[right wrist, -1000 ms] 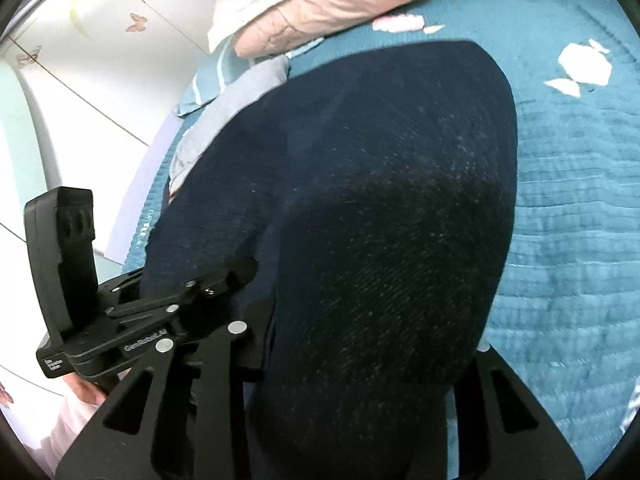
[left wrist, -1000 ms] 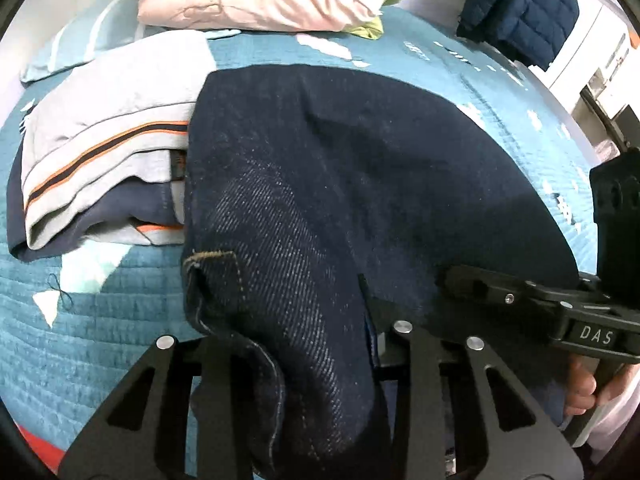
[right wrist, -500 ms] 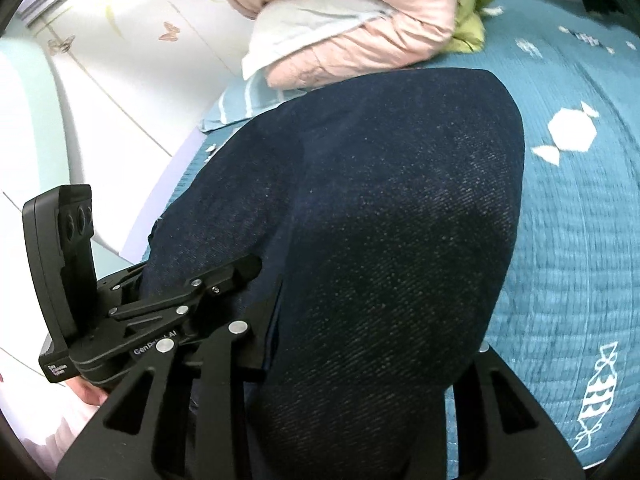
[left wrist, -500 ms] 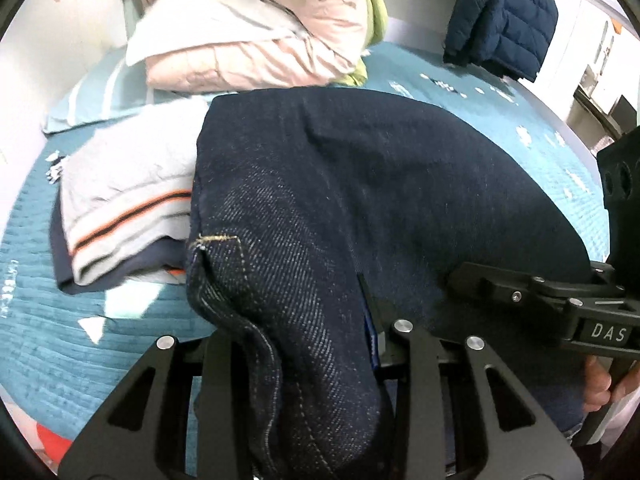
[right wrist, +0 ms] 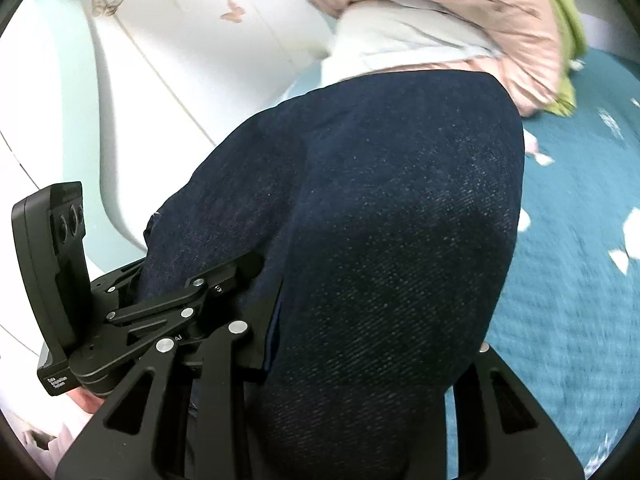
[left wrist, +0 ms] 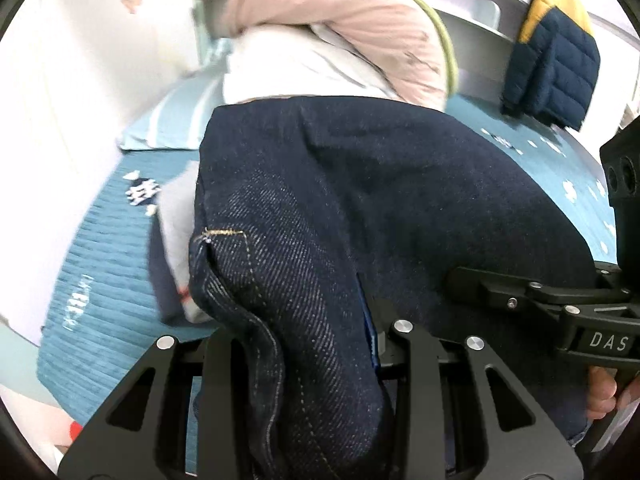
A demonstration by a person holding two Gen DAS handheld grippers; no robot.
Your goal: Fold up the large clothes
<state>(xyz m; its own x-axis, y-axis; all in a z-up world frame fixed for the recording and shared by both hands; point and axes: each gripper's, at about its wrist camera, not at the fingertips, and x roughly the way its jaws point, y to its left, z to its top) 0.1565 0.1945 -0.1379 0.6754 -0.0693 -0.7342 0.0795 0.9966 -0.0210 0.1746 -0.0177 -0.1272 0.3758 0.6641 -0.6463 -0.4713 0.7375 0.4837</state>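
Dark blue jeans [left wrist: 380, 208] with tan stitching fill both wrist views. My left gripper [left wrist: 304, 360] is shut on one end of the folded jeans and holds it above the bed. My right gripper [right wrist: 360, 360] is shut on the other end of the jeans [right wrist: 392, 232]. The denim drapes over both pairs of fingers and hides the fingertips. The right gripper's body [left wrist: 560, 312] shows at the right of the left wrist view. The left gripper's body [right wrist: 120, 312] shows at the left of the right wrist view.
A teal patterned bedspread [left wrist: 104, 256] lies below. A folded grey and navy stack [left wrist: 172, 248] sits at the left. A pink and white bedding pile [left wrist: 340, 28] lies behind. A navy and yellow puffer jacket [left wrist: 552, 64] hangs at the back right. A white wall [right wrist: 168, 60] is at the left.
Both grippers have lifted and tilted up with the jeans. The bed has dropped lower in view, and the bedding pile and wall now fill the top. The folded stack is mostly hidden behind the denim.
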